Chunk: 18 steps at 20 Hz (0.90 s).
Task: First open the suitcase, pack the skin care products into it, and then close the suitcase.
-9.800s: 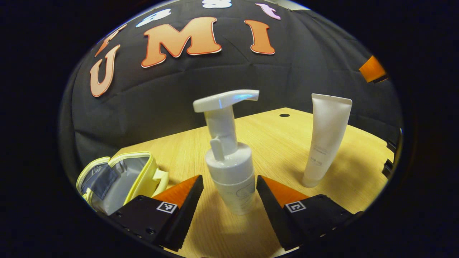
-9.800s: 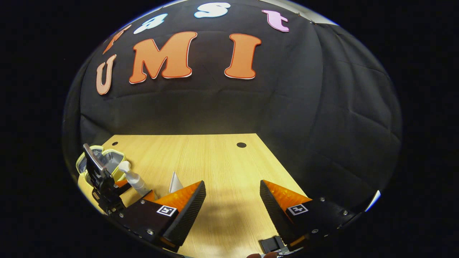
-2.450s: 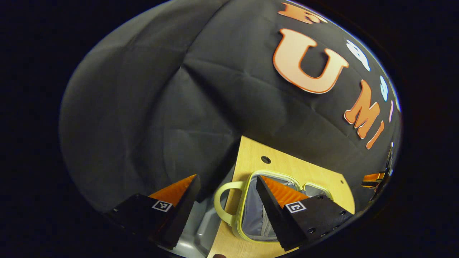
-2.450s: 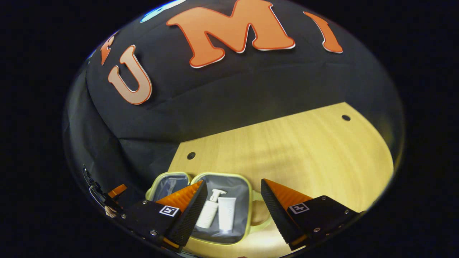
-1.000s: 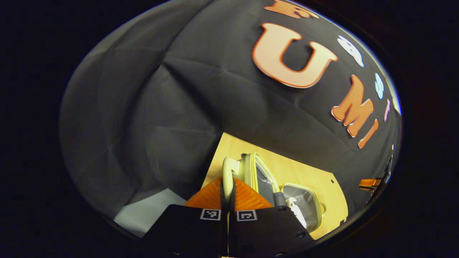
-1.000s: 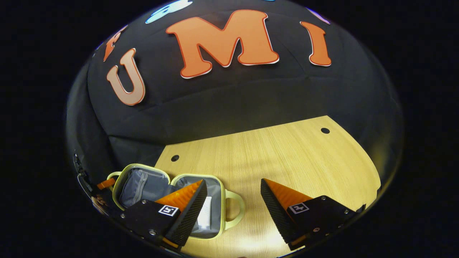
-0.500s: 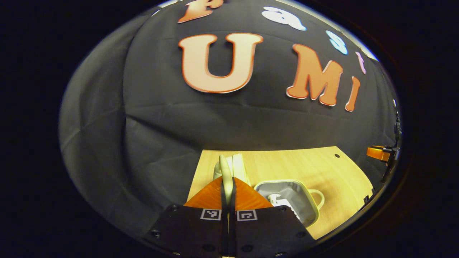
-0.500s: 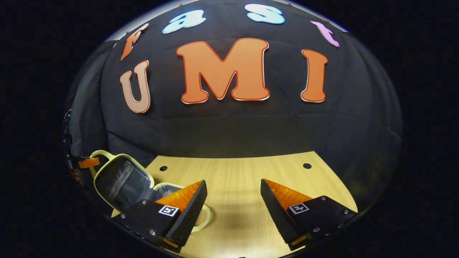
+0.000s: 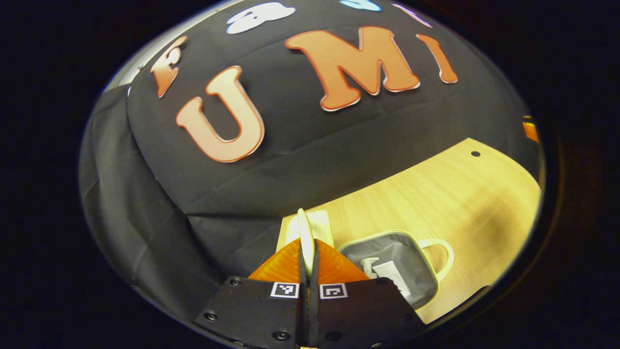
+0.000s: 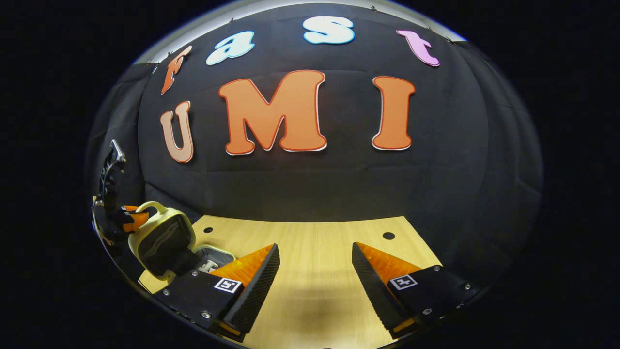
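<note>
Your left gripper [image 9: 307, 252] has its jaws clenched on the pale yellow handle [image 9: 304, 232] of the suitcase lid, low in the centre of the left gripper view. The lid [image 10: 163, 242] stands tilted up over the open suitcase [image 9: 426, 295], which lies on the tabletop [image 9: 465, 189] at the lower right of that view. A pump bottle [image 9: 369, 265] and a tube [image 9: 398, 278] lie inside. Your right gripper [image 10: 315, 271] hangs over bare tabletop, jaws released and holding nothing.
</note>
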Available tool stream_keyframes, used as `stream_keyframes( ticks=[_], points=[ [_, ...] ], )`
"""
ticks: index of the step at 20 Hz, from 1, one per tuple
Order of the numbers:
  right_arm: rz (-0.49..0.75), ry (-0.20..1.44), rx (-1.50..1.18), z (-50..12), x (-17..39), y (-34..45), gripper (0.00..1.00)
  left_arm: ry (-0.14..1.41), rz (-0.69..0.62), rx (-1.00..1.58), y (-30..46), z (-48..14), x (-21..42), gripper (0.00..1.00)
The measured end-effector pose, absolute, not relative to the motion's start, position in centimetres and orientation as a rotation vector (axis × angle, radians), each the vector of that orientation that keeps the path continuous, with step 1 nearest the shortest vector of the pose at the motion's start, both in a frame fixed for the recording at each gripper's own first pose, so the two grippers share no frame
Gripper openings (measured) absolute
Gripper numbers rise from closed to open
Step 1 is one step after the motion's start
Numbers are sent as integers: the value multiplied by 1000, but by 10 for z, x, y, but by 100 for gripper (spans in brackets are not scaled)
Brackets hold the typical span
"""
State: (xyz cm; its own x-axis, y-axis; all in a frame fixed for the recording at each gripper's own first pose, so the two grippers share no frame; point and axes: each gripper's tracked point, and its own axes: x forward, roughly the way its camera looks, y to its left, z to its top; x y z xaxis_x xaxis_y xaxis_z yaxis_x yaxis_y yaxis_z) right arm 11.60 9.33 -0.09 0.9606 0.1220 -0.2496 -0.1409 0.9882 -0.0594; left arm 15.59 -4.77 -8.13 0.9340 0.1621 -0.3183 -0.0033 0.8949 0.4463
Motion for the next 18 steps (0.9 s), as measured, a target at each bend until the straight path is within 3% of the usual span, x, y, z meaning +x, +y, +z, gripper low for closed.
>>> stream_keyframes(
  ticks=[9, 18],
  points=[
    [64, 306, -77, -37, 87, 5, 95, 460, -20, 546, -189, -183, 177, 1],
    [62, 389, -85, -81, 83, -9, 96, 562, -38, 538, -189, -260, 226, 1]
  ],
)
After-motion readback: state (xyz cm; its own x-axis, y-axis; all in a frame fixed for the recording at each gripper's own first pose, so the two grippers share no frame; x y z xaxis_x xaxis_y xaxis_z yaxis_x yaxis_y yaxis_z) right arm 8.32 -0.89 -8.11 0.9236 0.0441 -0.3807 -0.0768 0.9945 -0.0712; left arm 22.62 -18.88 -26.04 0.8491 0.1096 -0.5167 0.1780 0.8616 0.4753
